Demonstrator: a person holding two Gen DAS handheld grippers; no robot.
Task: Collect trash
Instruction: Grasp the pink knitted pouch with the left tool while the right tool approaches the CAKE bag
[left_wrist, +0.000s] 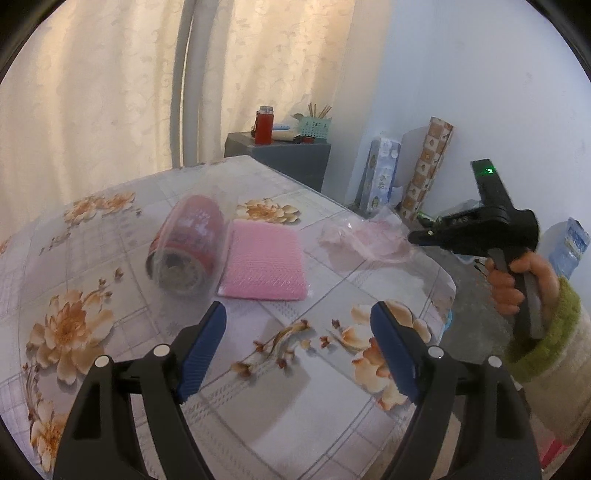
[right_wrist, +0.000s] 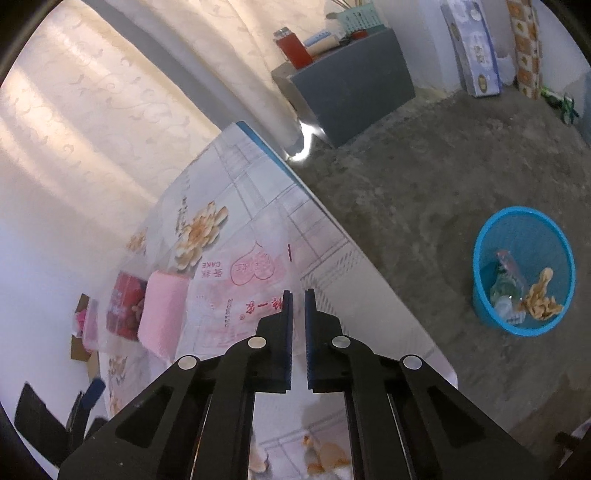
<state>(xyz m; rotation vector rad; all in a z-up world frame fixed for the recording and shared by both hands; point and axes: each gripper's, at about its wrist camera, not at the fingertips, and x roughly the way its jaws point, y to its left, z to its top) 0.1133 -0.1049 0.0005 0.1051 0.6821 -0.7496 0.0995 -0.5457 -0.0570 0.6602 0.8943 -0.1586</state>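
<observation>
A clear plastic cake wrapper (right_wrist: 243, 284) with red print lies near the table's right edge; it also shows in the left wrist view (left_wrist: 364, 238). My right gripper (right_wrist: 298, 295) is shut on its near edge; it shows in the left wrist view (left_wrist: 424, 236), held in a hand. A red can (left_wrist: 188, 245) lies on its side on the flowered table (left_wrist: 258, 387), beside a pink sponge cloth (left_wrist: 264, 266). My left gripper (left_wrist: 297, 317) is open and empty, above the table in front of the cloth. A blue bin (right_wrist: 524, 271) with trash in it stands on the floor.
A grey cabinet (right_wrist: 351, 88) with a red flask (left_wrist: 263, 125) and a green holder stands by the curtain. Tall packs (left_wrist: 384, 173) lean on the far wall. The concrete floor (right_wrist: 424, 192) lies right of the table.
</observation>
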